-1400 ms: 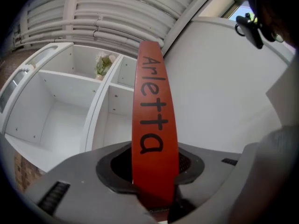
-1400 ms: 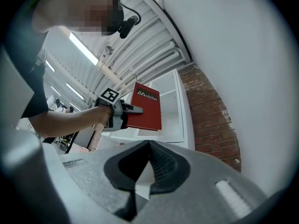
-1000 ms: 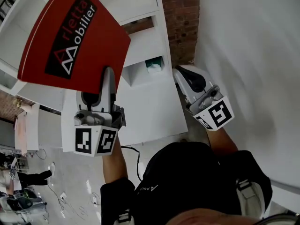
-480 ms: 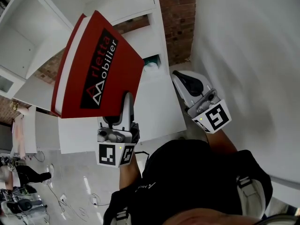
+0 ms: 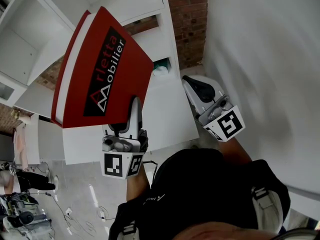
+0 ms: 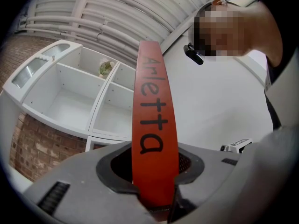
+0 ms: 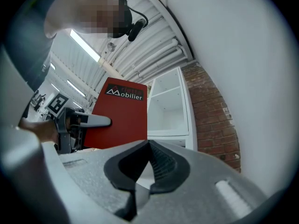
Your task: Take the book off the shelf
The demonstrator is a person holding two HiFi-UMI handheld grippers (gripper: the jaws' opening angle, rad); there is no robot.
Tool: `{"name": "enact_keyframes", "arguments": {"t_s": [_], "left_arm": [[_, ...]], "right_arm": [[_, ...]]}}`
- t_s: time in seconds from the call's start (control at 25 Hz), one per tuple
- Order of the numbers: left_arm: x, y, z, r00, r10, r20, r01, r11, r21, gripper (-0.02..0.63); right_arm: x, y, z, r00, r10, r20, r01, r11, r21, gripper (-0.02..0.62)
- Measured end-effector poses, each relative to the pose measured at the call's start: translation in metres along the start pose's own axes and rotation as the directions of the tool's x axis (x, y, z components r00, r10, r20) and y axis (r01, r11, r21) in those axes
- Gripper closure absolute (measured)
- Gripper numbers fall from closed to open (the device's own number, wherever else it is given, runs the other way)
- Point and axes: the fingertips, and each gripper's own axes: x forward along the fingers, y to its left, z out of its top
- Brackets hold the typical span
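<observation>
Book (image 6: 154,120) between fingers (image 6: 74,190) of left gripper (image 6: 155,195)

Book (image 5: 102,69): red hardcover. The front carries a black label reading "Arletta Mobilier" with a triangular logo; "Arletta" runs in black down the spine (image 6: 152,125). A white page edge shows along one long side. It is clear of the shelf (image 5: 30,39) and in the air in front of it, tilted, cover toward the head camera. Its lower end is clamped at the spine between the left gripper's (image 5: 131,115) jaws.

Shelf: white unit of open compartments; those in view are mostly bare.
</observation>
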Motion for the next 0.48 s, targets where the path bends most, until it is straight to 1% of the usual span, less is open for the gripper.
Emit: {"name": "enact_keyframes", "arguments": {"t_s": [0.48], "left_arm": [[-0.0041,0.0002,0.0083,1.000,-0.010,0.008,0.010,1.000,-0.011,0.453]], "right_arm": [[-0.0051,0.0048,0.0041,1.000,-0.014,-0.001,0.014,1.000,-0.001,0.595]]}}
